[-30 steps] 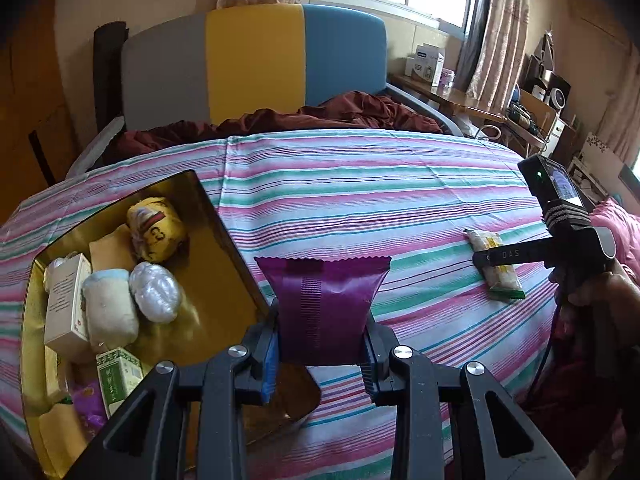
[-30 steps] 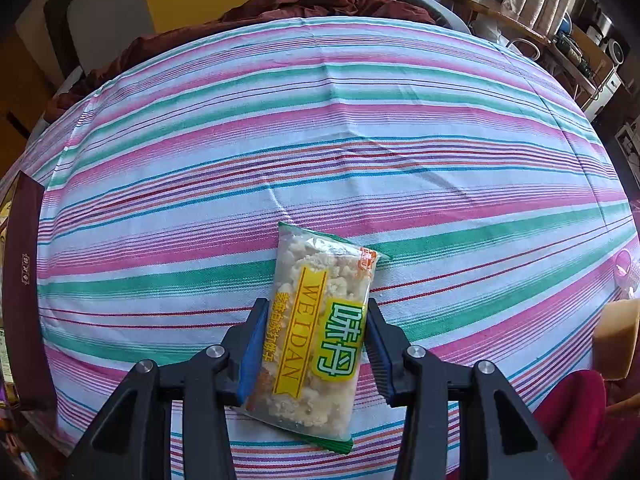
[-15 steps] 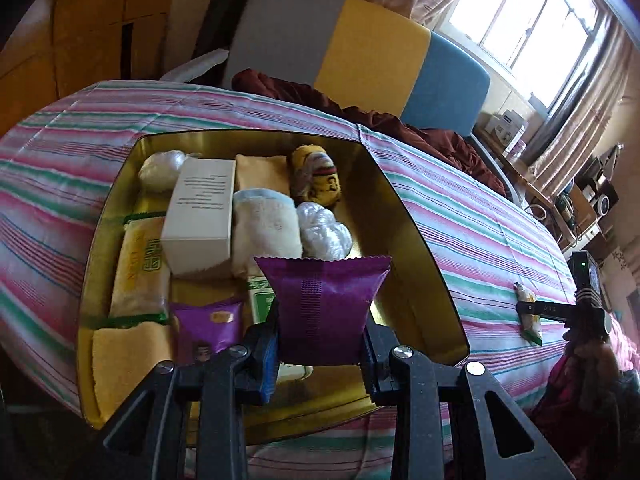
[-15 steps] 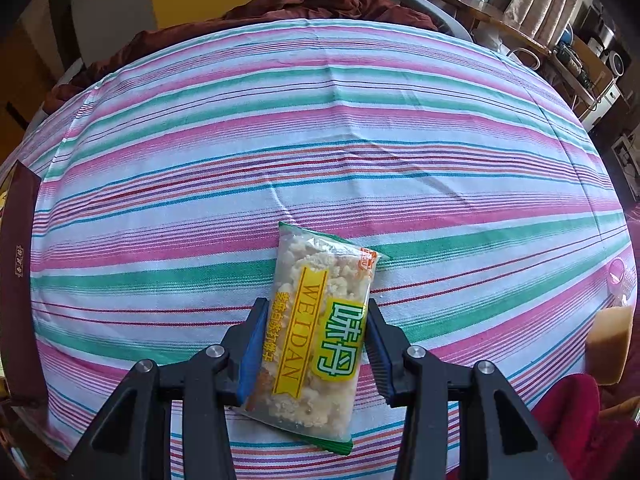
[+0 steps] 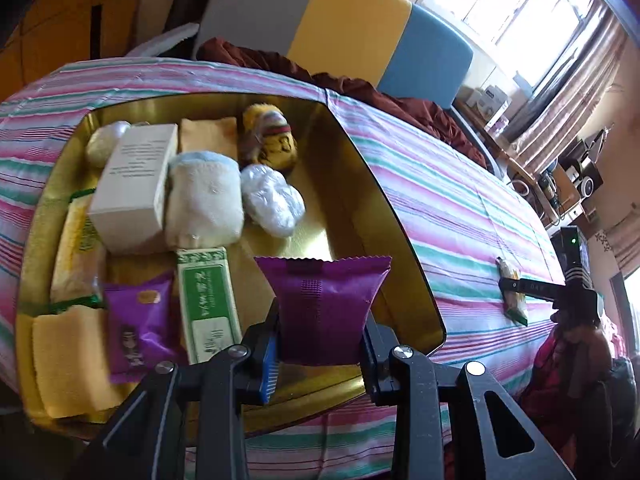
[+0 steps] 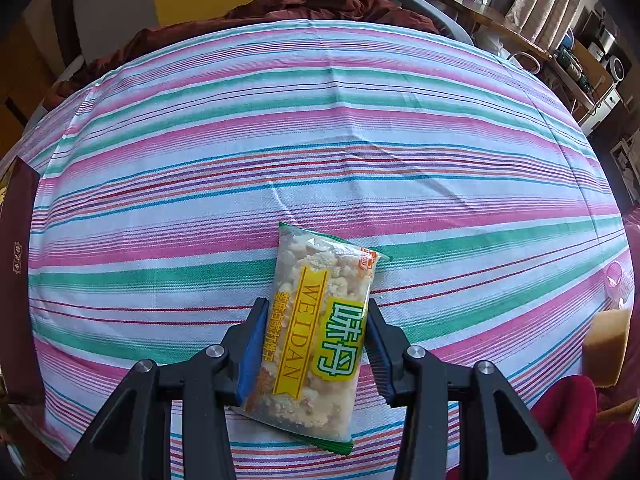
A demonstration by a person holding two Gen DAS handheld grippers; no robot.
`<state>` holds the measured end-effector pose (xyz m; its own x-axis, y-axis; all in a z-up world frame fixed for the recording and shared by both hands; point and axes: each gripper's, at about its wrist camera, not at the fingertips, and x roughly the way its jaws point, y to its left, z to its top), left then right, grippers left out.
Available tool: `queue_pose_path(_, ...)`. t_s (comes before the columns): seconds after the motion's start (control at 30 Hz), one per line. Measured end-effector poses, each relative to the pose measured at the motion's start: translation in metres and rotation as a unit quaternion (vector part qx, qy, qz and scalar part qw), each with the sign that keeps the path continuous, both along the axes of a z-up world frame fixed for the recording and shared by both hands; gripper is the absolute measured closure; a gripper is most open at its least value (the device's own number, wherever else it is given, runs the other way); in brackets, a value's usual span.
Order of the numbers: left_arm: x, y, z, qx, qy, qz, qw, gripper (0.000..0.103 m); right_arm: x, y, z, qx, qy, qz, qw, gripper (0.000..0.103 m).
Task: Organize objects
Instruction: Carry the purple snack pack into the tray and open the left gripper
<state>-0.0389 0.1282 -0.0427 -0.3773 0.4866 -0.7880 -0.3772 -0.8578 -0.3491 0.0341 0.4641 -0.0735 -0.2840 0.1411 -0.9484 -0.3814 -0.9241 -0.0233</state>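
- The left gripper (image 5: 320, 344) is clenched on a purple packet (image 5: 323, 306), held up over the near right part of the gold tin (image 5: 404, 248). If let go from here, the packet may tip onto the near rim or slide out onto the cloth (image 5: 460, 208), since it hangs close to that edge.
- The free floor of the tin is narrow: a green box (image 5: 208, 300) lies just left of the packet, and a clear wrapped lump (image 5: 272, 200) sits beyond it. Dropping carelessly could land the packet on top of these instead of flat.
- The right gripper (image 6: 312, 344) grips a yellow snack bag (image 6: 320, 328) by its sides; the bag appears to rest on the striped cloth. The contents look crumbly, so a hard squeeze could crush them, and the slick film could slip when lifted.
- The rest of the tin is crowded: a white box (image 5: 132, 188), a plush roll (image 5: 204, 196), a yellow toy (image 5: 268, 140), a second purple packet (image 5: 136, 324), and yellow pads (image 5: 68, 360). Little room remains for the snack bag.
- In the right wrist view the tin's dark wall (image 6: 20, 272) stands at the far left, well apart from the bag, so a long carry lies ahead.
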Motion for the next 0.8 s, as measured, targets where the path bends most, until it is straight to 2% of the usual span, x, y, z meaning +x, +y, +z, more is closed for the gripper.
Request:
queue_pose_path(0.07,-0.001,0.005,-0.005,-0.011,-0.005,-0.003,0.9999,0.070,0.000,0.000,0.000,0.000,0.000,0.000,1.000,0.057)
queue_pose_path(0.13,-0.003,0.008,-0.009,-0.018,-0.006,-0.007,0.9998,0.070,0.006,0.018,0.004,0.001,0.000,0.000,1.000,0.057)
queue_pose_path(0.4,-0.005,0.016,-0.023,-0.056,-0.006,-0.009,0.9984,0.068,0.009,0.008,0.012,0.003,-0.001,0.001,1.000,0.057)
queue_pose_path(0.47,-0.004,0.016,-0.024,-0.049,-0.008,-0.011,0.9987,0.060,0.009,0.009,0.012,0.003,-0.001,0.001,1.000,0.057)
queue_pose_path(0.5,-0.004,0.016,-0.023,-0.047,-0.006,-0.011,0.9988,0.059,0.009,0.009,0.012,0.003,-0.001,0.001,1.000,0.057)
queue_pose_path(0.8,0.003,0.013,-0.012,-0.066,0.042,0.002,0.9969,0.058,0.007,0.010,0.010,0.003,-0.001,0.000,1.000,0.057)
